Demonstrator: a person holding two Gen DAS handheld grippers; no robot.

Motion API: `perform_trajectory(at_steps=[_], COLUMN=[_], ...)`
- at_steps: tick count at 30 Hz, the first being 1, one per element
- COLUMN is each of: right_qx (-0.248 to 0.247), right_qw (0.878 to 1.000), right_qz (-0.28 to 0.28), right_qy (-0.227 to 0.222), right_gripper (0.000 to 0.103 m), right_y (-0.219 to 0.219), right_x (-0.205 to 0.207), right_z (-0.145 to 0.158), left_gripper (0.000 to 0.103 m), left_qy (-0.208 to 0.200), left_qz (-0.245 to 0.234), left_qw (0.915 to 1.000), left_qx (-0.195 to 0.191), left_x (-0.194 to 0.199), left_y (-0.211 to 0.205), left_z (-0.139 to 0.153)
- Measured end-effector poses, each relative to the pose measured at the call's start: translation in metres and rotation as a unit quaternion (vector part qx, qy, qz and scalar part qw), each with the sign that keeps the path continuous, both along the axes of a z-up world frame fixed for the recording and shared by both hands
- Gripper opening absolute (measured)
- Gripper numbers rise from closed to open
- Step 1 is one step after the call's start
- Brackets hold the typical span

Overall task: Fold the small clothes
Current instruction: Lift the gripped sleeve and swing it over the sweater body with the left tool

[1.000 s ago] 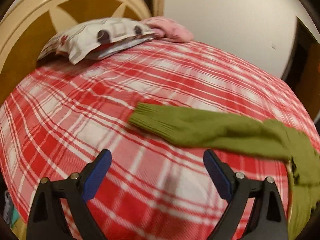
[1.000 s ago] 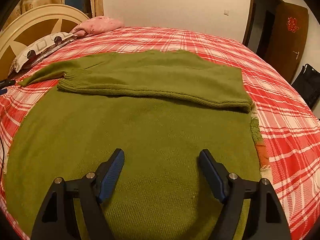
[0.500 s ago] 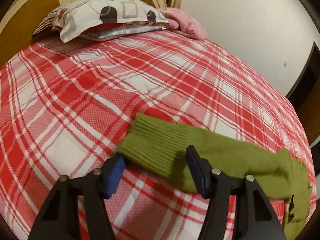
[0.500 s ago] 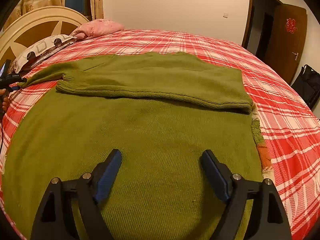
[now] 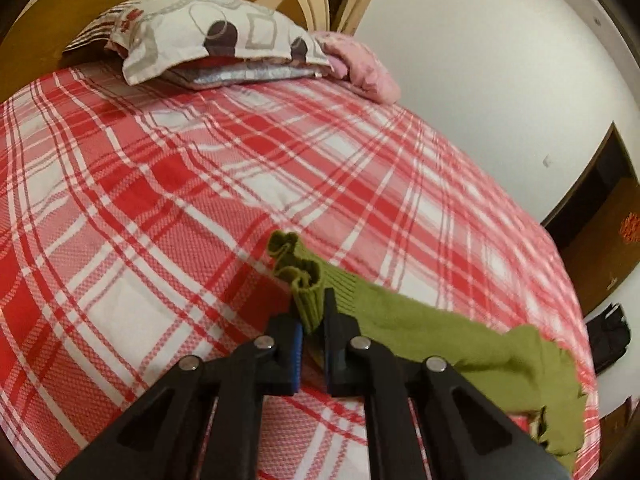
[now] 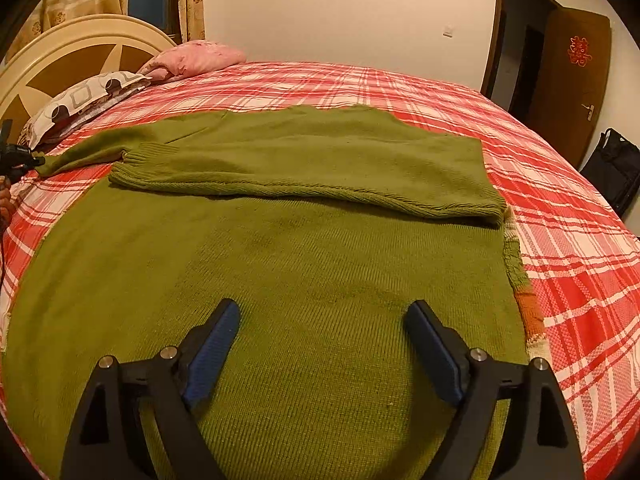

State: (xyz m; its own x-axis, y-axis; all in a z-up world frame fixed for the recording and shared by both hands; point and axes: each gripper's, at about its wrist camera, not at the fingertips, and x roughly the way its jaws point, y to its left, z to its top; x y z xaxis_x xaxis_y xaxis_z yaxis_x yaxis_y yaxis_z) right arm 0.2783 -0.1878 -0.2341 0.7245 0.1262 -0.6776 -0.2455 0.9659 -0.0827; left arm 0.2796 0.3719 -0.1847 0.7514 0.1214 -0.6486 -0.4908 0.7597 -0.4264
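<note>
A green knitted sweater [image 6: 304,248] lies flat on the red plaid bed, with one sleeve folded across its body [image 6: 320,172]. Its other sleeve [image 5: 440,332] stretches out to the left. My left gripper [image 5: 312,316] is shut on that sleeve's ribbed cuff [image 5: 298,276], which bunches up between the jaws. In the right wrist view the left gripper [image 6: 16,158] shows at the far left edge, at the sleeve's end. My right gripper [image 6: 322,340] is open and empty, hovering over the sweater's lower body.
The red plaid bedspread [image 5: 160,184] covers the whole bed. A patterned pillow [image 5: 208,36] and a pink pillow [image 5: 360,68] lie by the headboard [image 6: 76,60]. A wooden door [image 6: 572,88] and a black bag [image 6: 612,168] stand at the right.
My left gripper moved forward onto the sleeve cuff and closed on it, bunching the cuff. My right gripper stayed open over the sweater body.
</note>
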Motion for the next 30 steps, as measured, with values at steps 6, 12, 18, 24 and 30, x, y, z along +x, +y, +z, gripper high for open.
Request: perform_trajectory(at_steps=[6, 12, 18, 24, 30], right_qx=[0.001, 0.004, 0.008, 0.012, 0.02], right_qw=[1.0, 1.0, 1.0, 1.0, 1.0], right_qz=[-0.001, -0.002, -0.001, -0.001, 0.001], right_qy=[-0.003, -0.007, -0.009, -0.011, -0.01], right_gripper=[0.087, 0.087, 0.087, 0.087, 0.087], right_y=[-0.001, -0.003, -0.005, -0.006, -0.007], right_x=[0.0, -0.001, -0.002, -0.004, -0.007], right_z=[-0.001, -0.001, -0.001, -0.002, 0.0], left_gripper=[0.007, 0.005, 0.005, 0.005, 0.005], left_qy=[-0.047, -0.094, -0.103, -0.102, -0.127], left_qz=[0.016, 0.013, -0.035, -0.033, -0.06], left_qw=[0.9985, 0.9941, 0.9938, 0.9938, 0.9899], left_qx=[-0.024, -0.053, -0.026, -0.03, -0.018], left_x=[-0.003, -0.003, 0.009, 0.011, 0.02], left_y=[0.006, -0.003, -0.04, -0.041, -0.075], left_z=[0.026, 0.048, 0.076, 0.081, 0.111])
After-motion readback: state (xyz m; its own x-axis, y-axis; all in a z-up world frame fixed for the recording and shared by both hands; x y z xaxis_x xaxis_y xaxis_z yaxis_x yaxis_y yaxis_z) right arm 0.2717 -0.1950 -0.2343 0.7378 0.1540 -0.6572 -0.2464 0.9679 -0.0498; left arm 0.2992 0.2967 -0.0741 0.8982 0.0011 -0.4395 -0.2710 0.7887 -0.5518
